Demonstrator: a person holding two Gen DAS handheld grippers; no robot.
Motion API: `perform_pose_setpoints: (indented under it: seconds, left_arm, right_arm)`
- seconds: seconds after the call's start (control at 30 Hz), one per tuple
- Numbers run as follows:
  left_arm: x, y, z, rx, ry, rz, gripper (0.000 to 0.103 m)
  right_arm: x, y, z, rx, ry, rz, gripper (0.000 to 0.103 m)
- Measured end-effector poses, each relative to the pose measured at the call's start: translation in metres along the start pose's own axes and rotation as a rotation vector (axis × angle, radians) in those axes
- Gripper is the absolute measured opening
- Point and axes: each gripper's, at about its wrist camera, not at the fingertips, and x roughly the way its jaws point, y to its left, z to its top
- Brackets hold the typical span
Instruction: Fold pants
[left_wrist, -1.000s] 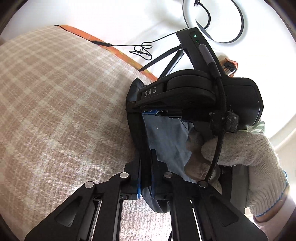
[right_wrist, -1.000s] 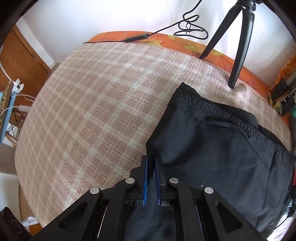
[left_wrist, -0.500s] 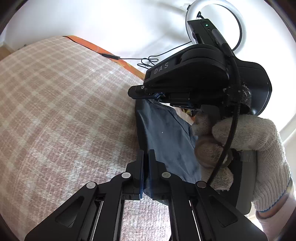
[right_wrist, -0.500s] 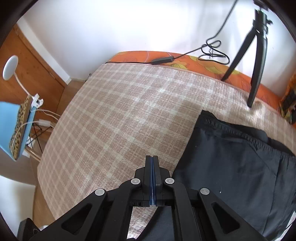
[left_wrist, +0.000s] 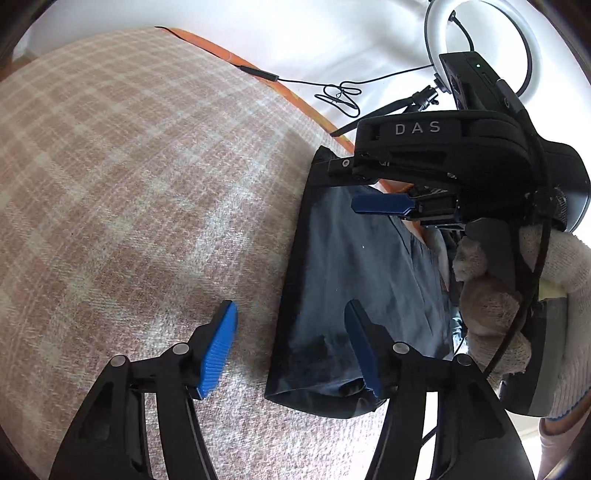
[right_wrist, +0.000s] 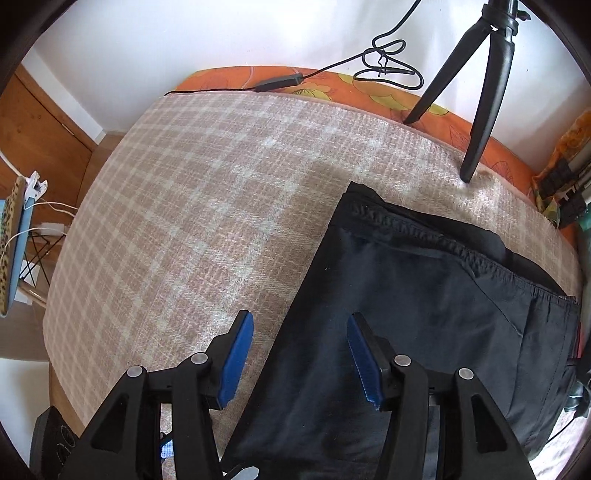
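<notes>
Pants (right_wrist: 424, 314) lie folded on the bed (right_wrist: 207, 206); left gripper (left_wrist: 291, 343) and right gripper (right_wrist: 299, 354), jaws opening and clamped on nothing, should lift clear without snagging cloth.

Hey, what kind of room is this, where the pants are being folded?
Most likely a bedroom in a home, set up for filming. The black pants lie on a checked blanket spread over an orange floral sheet, apparently a bed. A tripod stands on it, with a ring light by the white wall.
</notes>
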Motion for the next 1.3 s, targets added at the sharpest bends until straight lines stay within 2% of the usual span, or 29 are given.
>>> perform_pose_setpoints:
  seconds: [0.17,0.2,0.23,0.3,0.33,0.43,0.6,0.63,0.67,0.7,0.77,0.8,0.83,0.87,0.97,1.0,1.07,1.1,1.17,1.3]
  left_arm:
    - [0.021,-0.004,0.009,0.016,-0.022,-0.014,0.054]
    - [0.025,-0.004,0.009,0.004,0.0,-0.05,0.034]
    - [0.033,-0.003,0.011,-0.01,0.025,-0.072,0.023]
    - [0.032,-0.008,0.009,0.007,0.001,-0.067,0.02]
    - [0.032,-0.01,0.009,0.009,-0.002,-0.083,0.016]
    - [0.023,-0.019,0.01,0.02,-0.024,-0.11,0.012]
    - [0.02,-0.029,0.008,0.054,-0.033,-0.102,0.009]
    - [0.02,-0.03,0.007,0.06,-0.035,-0.094,0.009]
    - [0.022,-0.031,0.008,0.059,-0.037,-0.081,0.009]
    - [0.023,-0.03,0.008,0.054,-0.037,-0.072,0.009]
    - [0.021,-0.027,0.009,0.046,-0.046,-0.04,0.014]
    - [0.021,-0.026,0.009,0.046,-0.049,-0.018,0.025]
    - [0.022,-0.025,0.01,0.038,-0.044,0.004,0.046]
    - [0.025,-0.022,0.01,0.018,-0.03,0.029,0.055]
    - [0.027,-0.016,0.008,-0.035,-0.046,-0.023,0.056]
    - [0.029,-0.017,0.007,-0.031,-0.041,-0.051,0.055]
    - [0.035,-0.019,0.006,-0.026,-0.007,-0.108,0.028]
    - [0.038,-0.022,0.005,-0.018,0.003,-0.12,0.008]
    - [0.034,-0.028,0.005,0.003,-0.002,-0.139,0.007]
    - [0.018,-0.031,0.017,-0.025,-0.039,-0.227,0.005]
  right_arm:
    - [0.005,-0.004,0.001,0.024,0.025,0.032,0.057]
    - [0.007,-0.002,0.001,0.027,0.03,0.036,0.057]
    - [0.009,-0.001,0.001,0.024,0.035,0.033,0.057]
    - [0.014,0.004,0.0,0.005,0.047,0.017,0.057]
    - [0.016,0.006,0.0,-0.005,0.053,0.007,0.057]
    - [0.023,0.011,-0.001,-0.04,0.072,-0.034,0.057]
    - [0.031,0.022,-0.005,-0.134,0.099,-0.132,0.055]
    - [0.032,0.023,-0.007,-0.156,0.094,-0.164,0.042]
    - [0.033,0.023,-0.008,-0.168,0.091,-0.173,0.034]
    - [0.033,0.022,-0.009,-0.17,0.086,-0.168,0.033]
    - [0.031,0.017,-0.011,-0.159,0.075,-0.142,0.024]
    - [0.029,0.014,-0.012,-0.145,0.071,-0.126,0.022]
    - [0.027,0.009,-0.013,-0.129,0.067,-0.107,0.017]
    - [0.024,0.005,-0.014,-0.115,0.06,-0.09,0.013]
    - [0.016,-0.004,-0.016,-0.063,0.03,-0.029,0.007]
    - [0.015,-0.01,-0.018,-0.041,0.02,-0.006,0.007]
    - [0.01,-0.026,-0.022,0.022,-0.002,0.062,0.004]
    - [0.008,-0.035,-0.024,0.055,-0.013,0.098,0.003]
    - [0.001,-0.042,-0.027,0.097,-0.046,0.159,0.002]
    - [-0.018,-0.062,-0.026,0.182,-0.098,0.276,0.001]
